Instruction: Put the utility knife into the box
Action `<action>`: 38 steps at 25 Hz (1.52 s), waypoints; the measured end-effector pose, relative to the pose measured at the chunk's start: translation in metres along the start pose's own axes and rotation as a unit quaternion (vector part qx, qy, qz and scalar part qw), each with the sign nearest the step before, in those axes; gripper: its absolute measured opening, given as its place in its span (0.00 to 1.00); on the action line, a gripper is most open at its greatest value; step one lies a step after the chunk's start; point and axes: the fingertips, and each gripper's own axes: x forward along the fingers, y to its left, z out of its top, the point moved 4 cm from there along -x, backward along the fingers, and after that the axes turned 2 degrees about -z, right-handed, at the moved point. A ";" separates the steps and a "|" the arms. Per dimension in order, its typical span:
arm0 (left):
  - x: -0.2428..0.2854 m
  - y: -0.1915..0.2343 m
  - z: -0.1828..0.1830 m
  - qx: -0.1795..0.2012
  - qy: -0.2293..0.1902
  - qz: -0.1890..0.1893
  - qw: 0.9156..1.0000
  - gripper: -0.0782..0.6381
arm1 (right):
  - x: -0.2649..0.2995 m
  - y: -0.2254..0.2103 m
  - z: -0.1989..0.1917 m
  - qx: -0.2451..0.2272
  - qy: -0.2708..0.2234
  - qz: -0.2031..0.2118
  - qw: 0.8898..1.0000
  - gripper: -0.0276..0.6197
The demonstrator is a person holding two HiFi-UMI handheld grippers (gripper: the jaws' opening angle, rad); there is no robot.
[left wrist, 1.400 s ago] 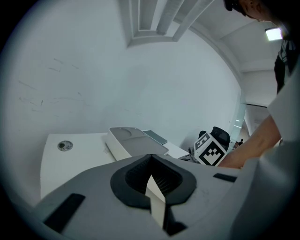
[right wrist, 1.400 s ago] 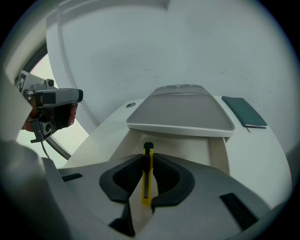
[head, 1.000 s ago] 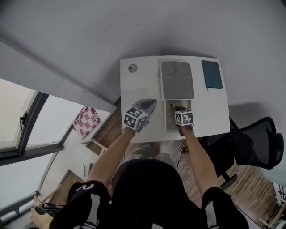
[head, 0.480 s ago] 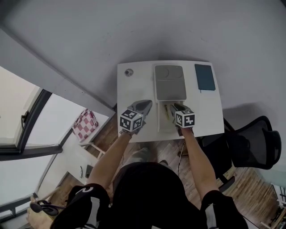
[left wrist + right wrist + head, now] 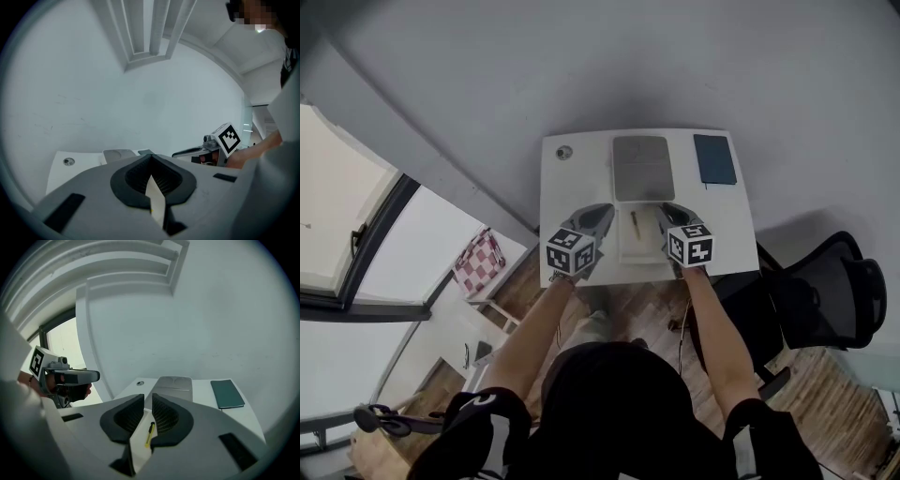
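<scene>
The yellow utility knife (image 5: 633,223) lies in the open white box (image 5: 639,251) on the white table (image 5: 581,178), free of both grippers. My right gripper (image 5: 664,212) hovers just right of the box. Its jaws are closing, with a narrow gap and nothing pressed between the pads. In the right gripper view the knife (image 5: 149,434) shows below that gap, resting on the box floor (image 5: 137,442) under my right gripper (image 5: 148,397). My left gripper (image 5: 602,212) is left of the box; in the left gripper view, the left gripper (image 5: 150,158) is shut and empty.
The box's grey lid (image 5: 642,169) lies beyond the box. A dark teal notebook (image 5: 713,159) sits at the table's far right, a small round cap (image 5: 564,152) at the far left. A black office chair (image 5: 825,291) stands right of the table.
The right gripper has come off the box and shifted to its right, and its jaws stand narrower. The knife now lies alone in the box. The left gripper has barely moved.
</scene>
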 end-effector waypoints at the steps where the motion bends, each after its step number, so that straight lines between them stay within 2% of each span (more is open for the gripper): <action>1: -0.003 -0.007 0.002 0.003 -0.004 0.002 1.000 0.14 | -0.008 0.000 0.002 -0.002 -0.005 0.000 1.000 0.15; 9: -0.023 -0.057 0.013 0.026 -0.028 0.015 0.999 0.14 | -0.069 0.002 0.009 -0.008 -0.044 -0.006 0.999 0.07; 17: -0.045 -0.093 0.009 0.046 -0.032 0.024 0.998 0.14 | -0.117 0.011 0.006 -0.001 -0.074 0.008 0.997 0.07; 25: -0.063 -0.121 0.004 0.061 -0.031 0.026 0.997 0.14 | -0.152 0.021 -0.005 -0.015 -0.080 0.006 0.997 0.07; 38: -0.073 -0.142 -0.014 0.065 -0.022 0.021 0.997 0.14 | -0.179 0.029 -0.027 -0.024 -0.078 0.001 0.997 0.07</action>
